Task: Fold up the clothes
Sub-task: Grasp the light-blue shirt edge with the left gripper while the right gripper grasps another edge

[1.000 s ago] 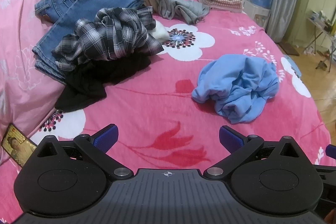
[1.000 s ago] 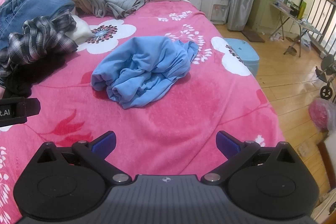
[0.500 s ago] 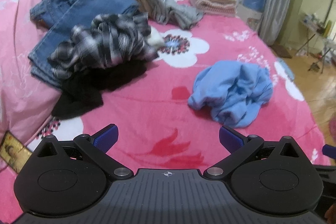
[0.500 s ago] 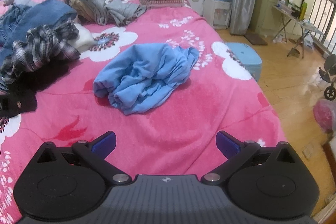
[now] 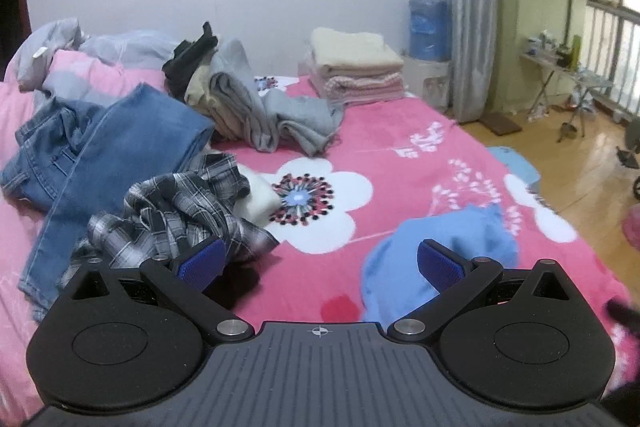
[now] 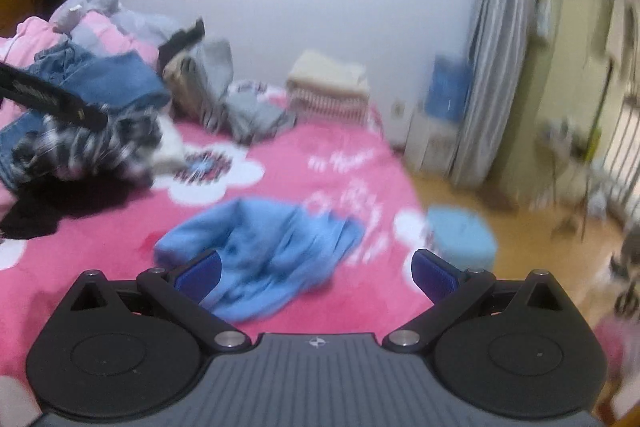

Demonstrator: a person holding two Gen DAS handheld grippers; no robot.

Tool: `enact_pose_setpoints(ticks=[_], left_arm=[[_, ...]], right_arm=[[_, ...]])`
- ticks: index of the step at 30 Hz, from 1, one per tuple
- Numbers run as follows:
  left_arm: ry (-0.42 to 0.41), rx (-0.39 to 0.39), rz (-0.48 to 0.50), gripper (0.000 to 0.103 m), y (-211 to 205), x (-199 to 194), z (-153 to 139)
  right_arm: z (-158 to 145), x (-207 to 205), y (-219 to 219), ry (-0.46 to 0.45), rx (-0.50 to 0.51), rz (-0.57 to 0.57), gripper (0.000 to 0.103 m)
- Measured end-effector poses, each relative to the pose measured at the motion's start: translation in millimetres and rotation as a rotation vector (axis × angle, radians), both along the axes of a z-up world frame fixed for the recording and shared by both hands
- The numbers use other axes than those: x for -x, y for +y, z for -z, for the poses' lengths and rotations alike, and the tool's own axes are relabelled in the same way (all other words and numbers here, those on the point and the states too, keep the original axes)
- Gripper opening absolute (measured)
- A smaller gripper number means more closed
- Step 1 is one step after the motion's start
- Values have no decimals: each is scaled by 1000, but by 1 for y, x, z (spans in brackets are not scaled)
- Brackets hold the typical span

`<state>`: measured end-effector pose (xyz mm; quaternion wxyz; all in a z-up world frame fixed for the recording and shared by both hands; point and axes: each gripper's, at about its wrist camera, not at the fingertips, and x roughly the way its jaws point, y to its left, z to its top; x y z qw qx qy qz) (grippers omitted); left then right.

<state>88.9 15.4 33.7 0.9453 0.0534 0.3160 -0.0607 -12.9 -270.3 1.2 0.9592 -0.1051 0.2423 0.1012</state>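
We've tipped both cams up vs a sec ago: the bed filled the views then, now wall and curtain take the top half, and the right view is smeared w/ motion. The crumpled light-blue soft garment (image 6: 264, 251) has slid low in frame, right behind our right gripper (image 6: 316, 273), whose blue-padded tongs stand wide apart, nothing between them. Left gripper (image 5: 320, 263) is likewise spread and empty; the same blue garment sits just past its right pad, partly hidden.

The garment lies alone on the pink floral bedspread (image 5: 400, 155), well apart from the unfolded heap of blue denim jeans (image 5: 120, 139) and black-and-white plaid shirt (image 5: 180, 211) at left. A neat stack of folded cream and pink towels (image 5: 356, 67) sits at the far edge.

Our read: we're closing in on the blue piece, first grab not yet made. Probably need to dip back down before pinching an edge.
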Motion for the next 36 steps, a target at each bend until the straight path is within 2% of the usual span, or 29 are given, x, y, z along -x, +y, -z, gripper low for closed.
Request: enact_pose_setpoints(ticks=[3,8,15,21,24,26,27,30,33,34,36], left_arm=[[62,41,-12,103,-5,-9,34],[156,91,12,103,-20,-12,94],[161,145,24,103,-24,-31,124],[197,227,20,96,-24,-48,143],[214,235,38,76,-28,-51,148],[222,238,48,67,-31,-52,151],[222,241,48,63,-32,-52,152],[224,256,55,47,-33,-50,153],[229,265,62,30,-33,-50,153],[228,264,61,23,-33,-50,152],[220,257,56,18,-32,-49,150]], right_arm=[[8,-20,-1,-14,-22,-26,103],[35,-65,4,58,-123,-3,103],[66,-132,5,174,-291,12,103],[94,-175,15,235,-325,42,101],[110,-187,16,290,-345,64,95],[119,-190,14,327,-363,68,81],[122,-189,14,340,-369,67,77],[123,-183,13,336,-370,62,63],[120,-177,12,333,-386,57,43],[119,-176,12,331,-390,54,33],[116,-173,15,327,-392,47,25]])
